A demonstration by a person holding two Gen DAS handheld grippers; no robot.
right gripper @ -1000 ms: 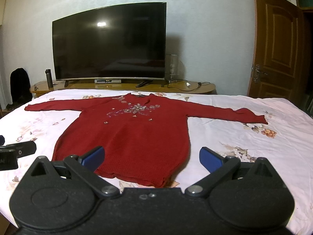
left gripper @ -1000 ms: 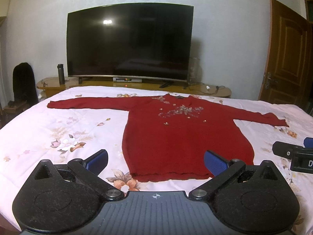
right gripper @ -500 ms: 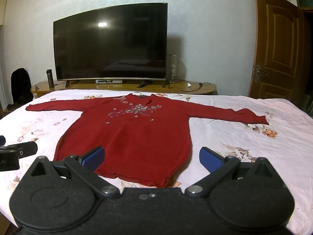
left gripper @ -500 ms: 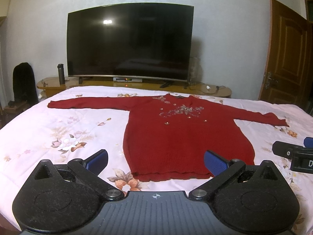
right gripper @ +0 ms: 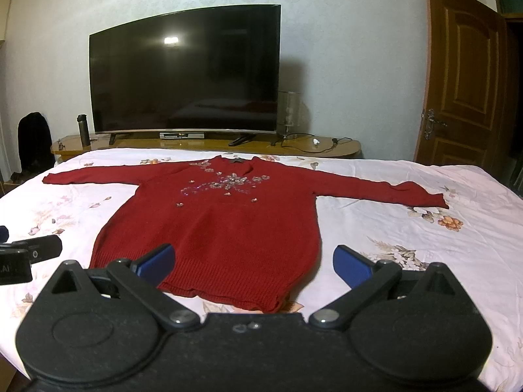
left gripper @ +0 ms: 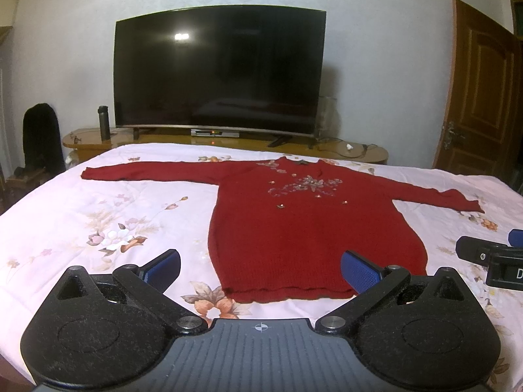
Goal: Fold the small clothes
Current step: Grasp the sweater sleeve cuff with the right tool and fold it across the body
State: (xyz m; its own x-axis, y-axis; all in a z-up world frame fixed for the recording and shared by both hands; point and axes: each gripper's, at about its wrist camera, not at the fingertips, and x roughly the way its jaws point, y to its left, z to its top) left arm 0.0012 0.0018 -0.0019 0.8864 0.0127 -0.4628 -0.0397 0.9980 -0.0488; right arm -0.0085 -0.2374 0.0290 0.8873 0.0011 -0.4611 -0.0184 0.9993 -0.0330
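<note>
Sweater [left gripper: 304, 225] flat on bed [left gripper: 98, 215], unfolded; left claw [left gripper: 260, 266], right claw [right gripper: 253, 261] apart, empty. Next: grasp sleeve, frame upper left.

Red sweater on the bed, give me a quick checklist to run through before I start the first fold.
1. Red sweater lies flat, front up, on the bed: ok.
2. Both sleeves spread out to the sides, left sleeve and right sleeve: ok.
3. Left gripper jaws open and holding nothing: ok.
4. Right gripper jaws open and holding nothing: ok.
5. Hem within easy reach of both grippers: ok by the look of it; it lies just ahead of the jaws.
6. Nothing lying on top of the sweater: ok; only its own beaded decoration shows.
</note>
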